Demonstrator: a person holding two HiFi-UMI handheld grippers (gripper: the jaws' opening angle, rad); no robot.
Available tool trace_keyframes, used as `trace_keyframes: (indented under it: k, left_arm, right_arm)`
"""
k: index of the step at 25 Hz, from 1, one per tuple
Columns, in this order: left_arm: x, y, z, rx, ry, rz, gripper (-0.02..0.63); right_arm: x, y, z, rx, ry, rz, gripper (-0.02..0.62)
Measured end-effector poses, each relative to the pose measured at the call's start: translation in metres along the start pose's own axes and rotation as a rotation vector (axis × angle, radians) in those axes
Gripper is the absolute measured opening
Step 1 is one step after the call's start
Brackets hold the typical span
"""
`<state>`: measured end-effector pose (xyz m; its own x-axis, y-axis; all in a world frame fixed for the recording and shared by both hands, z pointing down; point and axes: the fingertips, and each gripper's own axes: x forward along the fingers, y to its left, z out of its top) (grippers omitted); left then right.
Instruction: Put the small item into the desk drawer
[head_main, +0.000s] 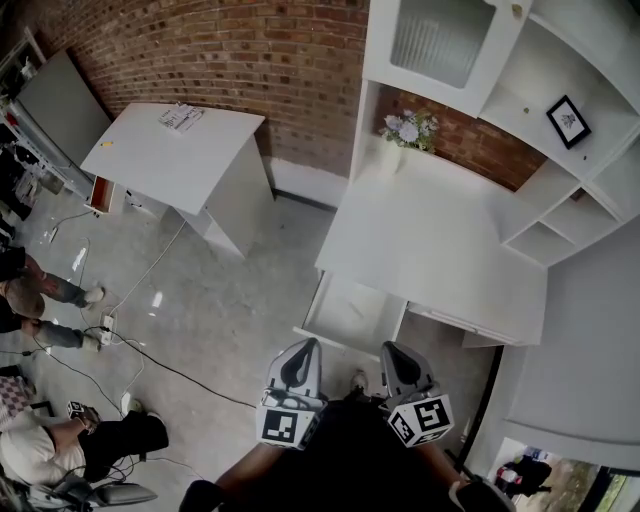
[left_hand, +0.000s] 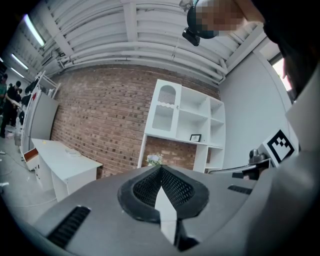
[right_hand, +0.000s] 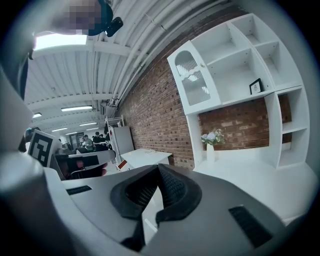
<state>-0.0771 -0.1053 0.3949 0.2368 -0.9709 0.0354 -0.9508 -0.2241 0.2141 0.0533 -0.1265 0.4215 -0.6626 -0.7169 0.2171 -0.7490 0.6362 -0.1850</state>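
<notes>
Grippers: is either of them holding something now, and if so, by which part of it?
Nothing is held. The left gripper and the right gripper are both shut, with nothing between their jaws.

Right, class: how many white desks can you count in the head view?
2. Right desk, under the shelves, its drawer open; left desk, by the brick wall. Others may be out of view.

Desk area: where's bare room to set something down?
Desktop is bare from the flower vase to its front edge, shelves bordering its right. The open drawer below looks bare too. Crowded: floor at left, with people.
</notes>
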Motion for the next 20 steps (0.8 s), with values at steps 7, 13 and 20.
trace_keyframes:
  k: [7,13,20]
  left_arm:
    - [-0.0012,-0.0017,-0.0011,0.003,0.008,-0.004,0.025]
    - [-0.0049,-0.0053,-0.0025,0.010,0.000,-0.017,0.025]
    - [-0.0100,-0.0066,-0.0036,-0.028,0.004,0.001,0.025]
  right_arm:
    - [-0.0024,0.0018,0.0015,0.012,-0.011,0.005,0.014]
    - [-0.0055,0.0031,0.0000,0.006,-0.007,0.000,0.014]
    - [-0.0092,0.0079,0.0020,0.012,-0.024,0.008,0.014]
